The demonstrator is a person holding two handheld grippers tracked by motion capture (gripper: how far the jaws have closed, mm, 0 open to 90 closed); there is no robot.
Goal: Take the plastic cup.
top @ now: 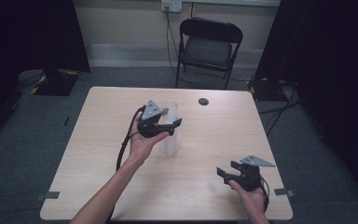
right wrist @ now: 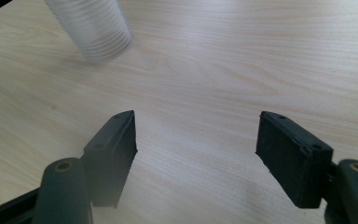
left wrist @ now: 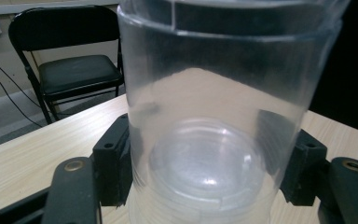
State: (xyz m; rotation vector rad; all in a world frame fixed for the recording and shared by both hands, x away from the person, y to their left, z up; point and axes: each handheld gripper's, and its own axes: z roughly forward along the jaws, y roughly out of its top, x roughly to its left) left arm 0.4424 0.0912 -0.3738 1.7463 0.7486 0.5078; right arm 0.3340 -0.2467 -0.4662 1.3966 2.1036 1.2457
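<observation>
A clear plastic bottle (top: pixel 170 137) stands upright near the middle of the wooden table (top: pixel 214 135), its lower end ribbed. My left gripper (top: pixel 170 123) comes at it from the left and is shut on it about halfway up. In the left gripper view the bottle (left wrist: pixel 214 107) sits between the two black pads (left wrist: pixel 116 163), which press on its walls. My right gripper (top: pixel 228 169) rests by the table's front right corner, open and holding nothing. From the right gripper view (right wrist: pixel 196 140) the bottle's ribbed end (right wrist: pixel 91 28) is far off at the upper left.
A small dark round cap (top: pixel 203 101) lies on the table behind the bottle. A black folding chair (top: pixel 207 46) stands beyond the far edge, with cables running to a wall socket. Black curtains hang at both sides.
</observation>
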